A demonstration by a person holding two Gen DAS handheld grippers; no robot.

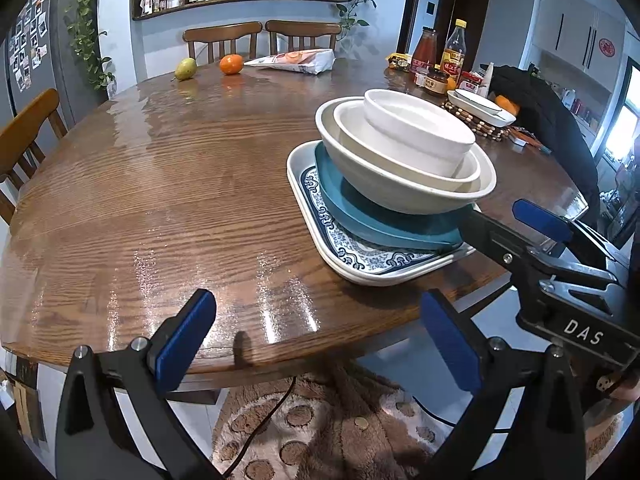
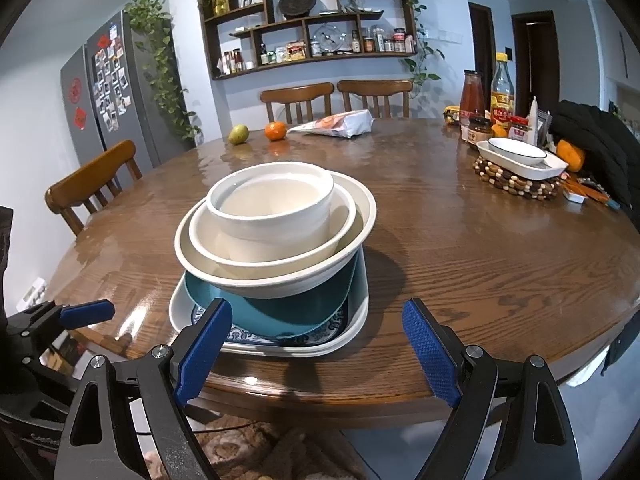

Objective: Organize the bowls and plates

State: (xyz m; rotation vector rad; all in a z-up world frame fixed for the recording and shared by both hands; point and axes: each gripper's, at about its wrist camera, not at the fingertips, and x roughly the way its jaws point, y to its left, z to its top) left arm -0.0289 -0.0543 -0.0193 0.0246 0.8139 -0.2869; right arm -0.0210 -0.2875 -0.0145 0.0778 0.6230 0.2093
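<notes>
Right wrist view: we find three white bowls nested on a teal plate in a patterned tray; both grippers, right and left, gape empty.

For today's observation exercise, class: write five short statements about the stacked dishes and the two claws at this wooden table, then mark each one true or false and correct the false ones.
1. Three white ceramic bowls sit nested inside one another. True.
2. The bowls rest directly on the round wooden table. False: they sit on a teal plate, itself on a white rectangular tray with blue pattern.
3. The right claw grips the tray. False: its jaws stand open, holding nothing.
4. The left claw is open and empty. True.
5. A green pear lies inside the top bowl. False: it lies on the table's far side, beside an orange tangerine.
</notes>
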